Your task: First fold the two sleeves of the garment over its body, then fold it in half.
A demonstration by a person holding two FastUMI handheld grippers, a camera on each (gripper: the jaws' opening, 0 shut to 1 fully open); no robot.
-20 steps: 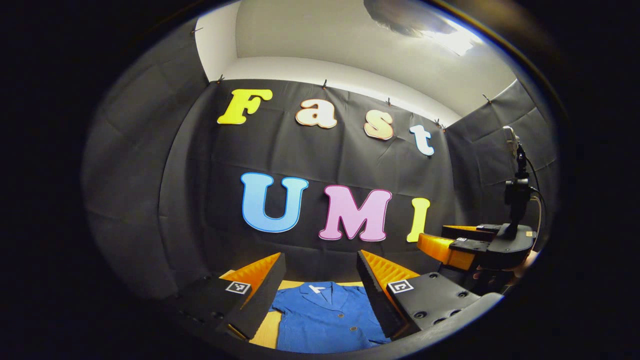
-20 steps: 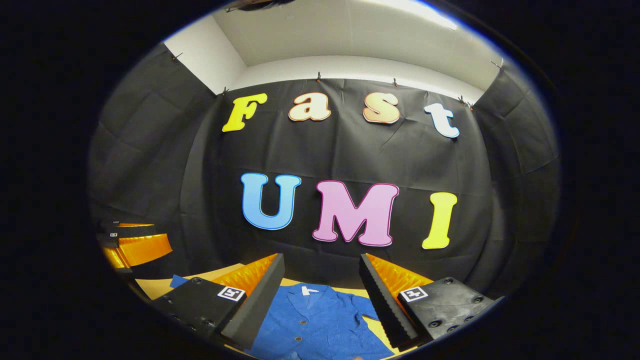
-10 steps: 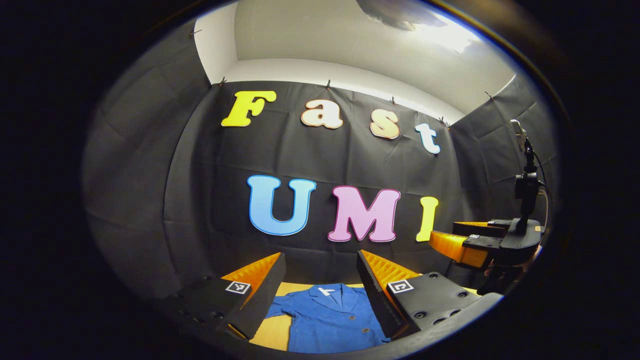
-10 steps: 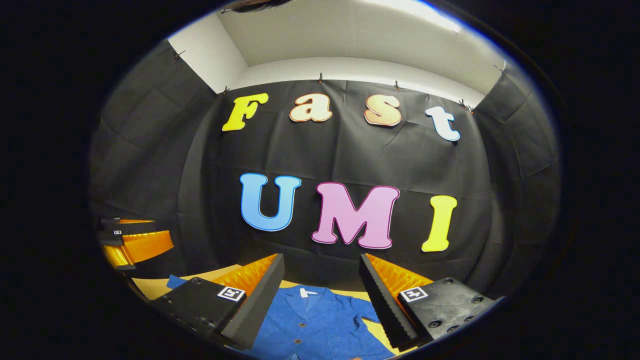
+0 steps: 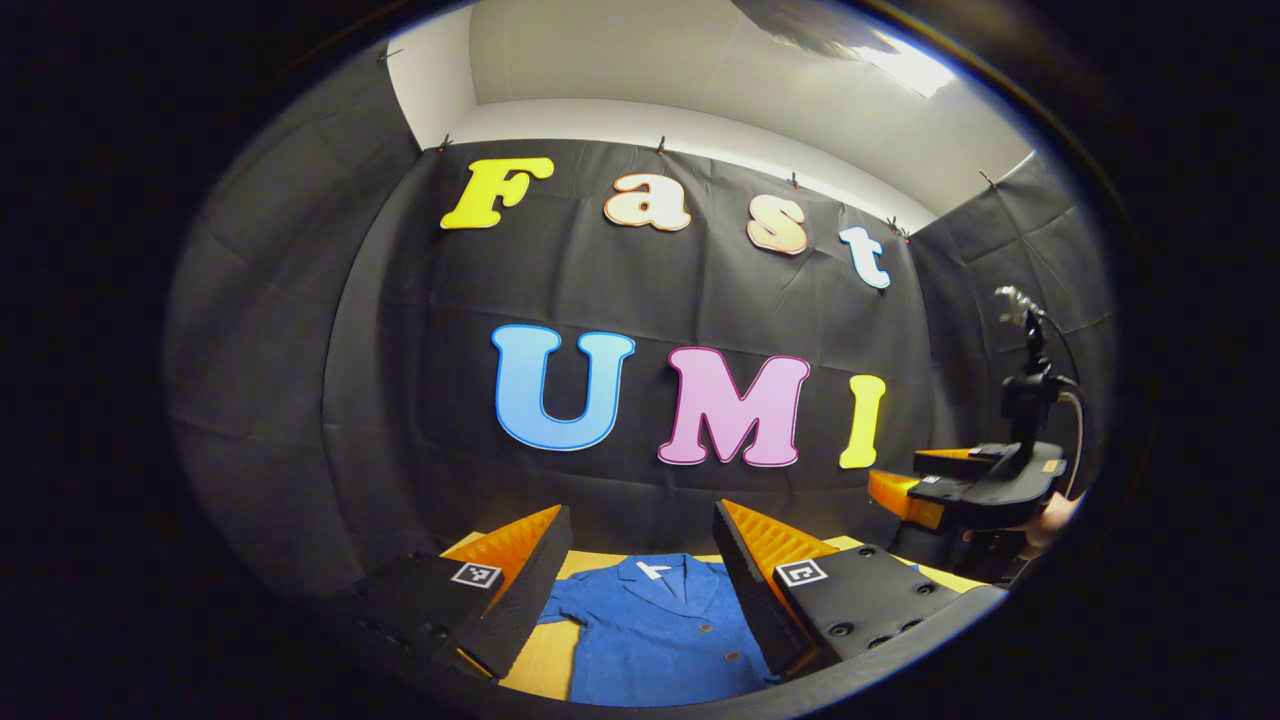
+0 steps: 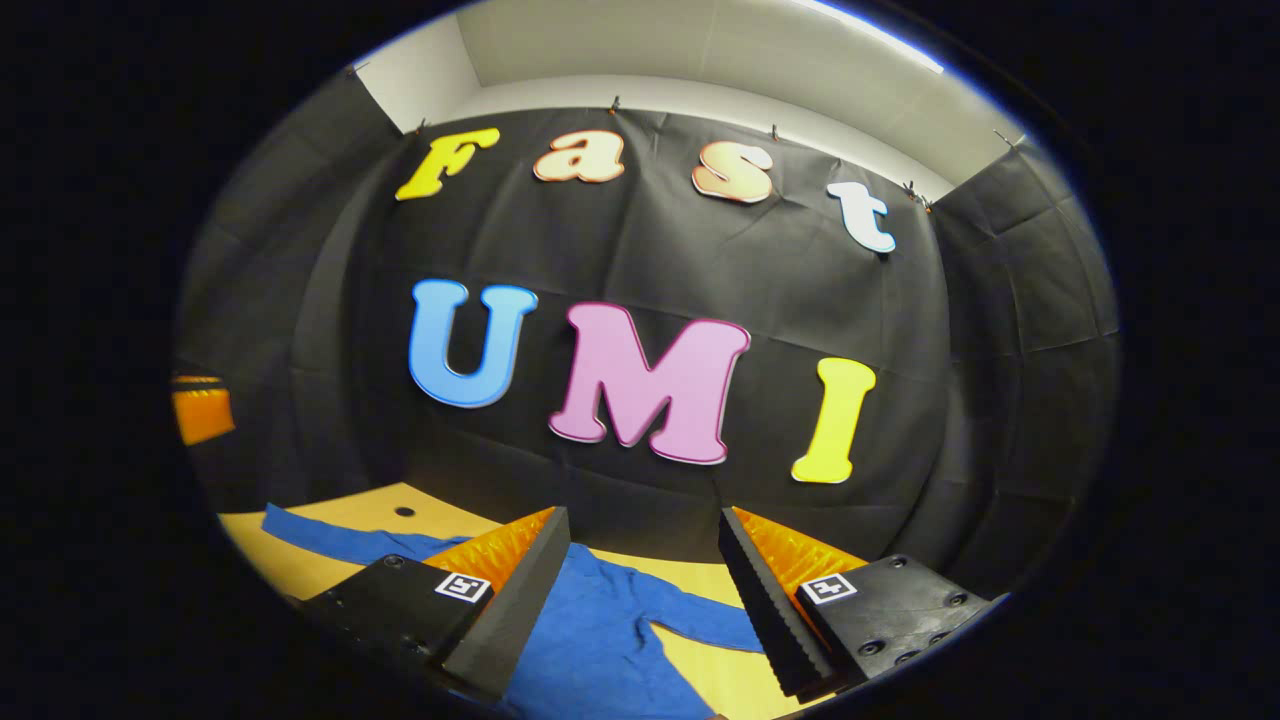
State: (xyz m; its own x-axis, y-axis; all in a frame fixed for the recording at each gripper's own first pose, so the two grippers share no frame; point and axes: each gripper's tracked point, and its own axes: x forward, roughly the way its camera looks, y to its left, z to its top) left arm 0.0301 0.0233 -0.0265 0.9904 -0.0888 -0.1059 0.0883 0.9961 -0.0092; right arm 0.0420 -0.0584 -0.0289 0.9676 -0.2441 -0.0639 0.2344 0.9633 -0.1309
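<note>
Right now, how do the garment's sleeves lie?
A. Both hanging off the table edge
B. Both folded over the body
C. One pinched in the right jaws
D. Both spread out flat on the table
D: in the right gripper view the blue jacket has one sleeve stretched across the wooden table and the other sleeve lying out the opposite way, with neither on the body nor between the open jaws.

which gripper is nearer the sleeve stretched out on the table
Right. The right gripper hangs open just above that sleeve; the left gripper hovers over the collar.
</note>
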